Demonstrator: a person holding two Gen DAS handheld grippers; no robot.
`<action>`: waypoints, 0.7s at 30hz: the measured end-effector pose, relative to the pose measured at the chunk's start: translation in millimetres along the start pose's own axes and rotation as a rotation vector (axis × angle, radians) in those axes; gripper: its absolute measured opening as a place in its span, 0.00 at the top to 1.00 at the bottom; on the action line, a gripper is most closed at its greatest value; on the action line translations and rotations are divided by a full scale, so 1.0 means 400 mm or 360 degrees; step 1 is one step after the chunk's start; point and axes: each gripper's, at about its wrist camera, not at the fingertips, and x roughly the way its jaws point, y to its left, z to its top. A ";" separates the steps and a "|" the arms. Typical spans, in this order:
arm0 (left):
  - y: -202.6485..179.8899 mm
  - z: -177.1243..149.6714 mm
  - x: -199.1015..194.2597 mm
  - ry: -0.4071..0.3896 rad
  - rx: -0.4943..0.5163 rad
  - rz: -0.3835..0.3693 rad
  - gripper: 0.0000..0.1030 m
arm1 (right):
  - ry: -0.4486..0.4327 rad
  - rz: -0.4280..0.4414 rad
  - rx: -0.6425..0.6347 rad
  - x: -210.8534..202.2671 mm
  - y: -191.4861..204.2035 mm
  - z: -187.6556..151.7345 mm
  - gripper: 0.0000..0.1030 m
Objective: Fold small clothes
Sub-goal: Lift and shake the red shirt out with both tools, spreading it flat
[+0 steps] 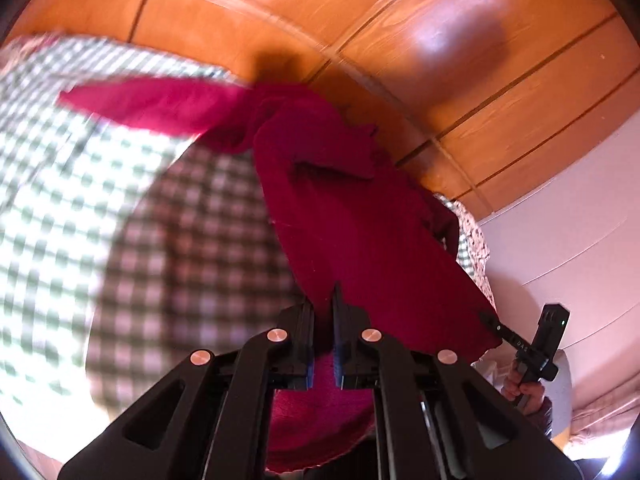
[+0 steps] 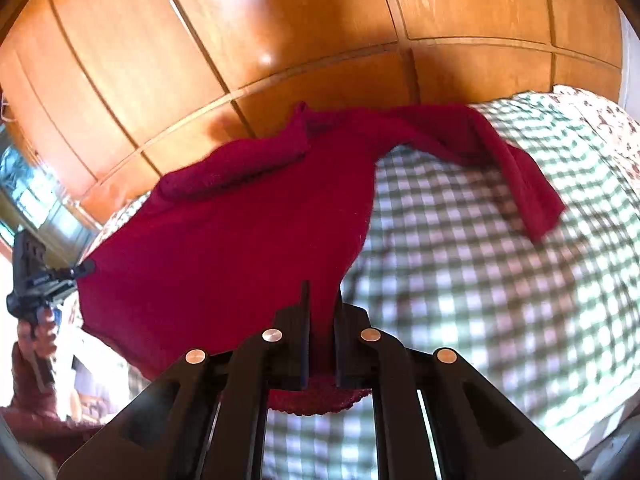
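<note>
- The left claw (image 1: 323, 312) is clamped on one bottom corner of a dark red knitted sweater (image 1: 360, 216), fabric pinched between its closed jaws.
- The right claw (image 2: 322, 312) is clamped on the other bottom corner.
- The sweater hangs stretched between the two claws, lifted above a bed with a green-and-white checked cover (image 2: 500, 280); one sleeve (image 2: 528, 184) trails out sideways.
- Wooden cupboard doors (image 2: 280, 32) stand behind the bed.
- A hand (image 2: 38, 332) holds the left claw's grip.
</note>
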 end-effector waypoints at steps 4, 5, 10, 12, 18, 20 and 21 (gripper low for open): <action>0.078 -0.099 0.045 0.0109 -0.0133 0.0086 0.94 | 0.0110 -0.0025 0.0076 -0.018 -0.046 -0.113 0.93; 0.097 -0.121 0.065 0.0143 -0.0157 0.0130 0.94 | 0.0156 -0.0027 0.0113 -0.010 -0.061 -0.148 0.93; 0.139 -0.196 0.154 0.0234 -0.0138 0.0420 0.89 | 0.0327 -0.0122 0.0182 0.056 -0.094 -0.262 0.93; 0.134 -0.199 0.147 0.0194 -0.0112 0.0444 0.85 | 0.0355 -0.0150 0.0193 0.073 -0.098 -0.272 0.93; 0.180 -0.120 0.057 -0.0108 -0.0243 0.0520 0.52 | 0.0209 -0.0276 0.0126 0.064 -0.069 -0.213 0.26; 0.210 -0.091 0.022 -0.0183 -0.0319 0.0553 0.51 | 0.0143 -0.0239 0.0074 0.074 -0.029 -0.181 0.26; 0.227 -0.071 0.010 -0.0216 -0.0345 0.0589 0.49 | 0.0119 -0.0209 0.0057 0.085 -0.008 -0.167 0.26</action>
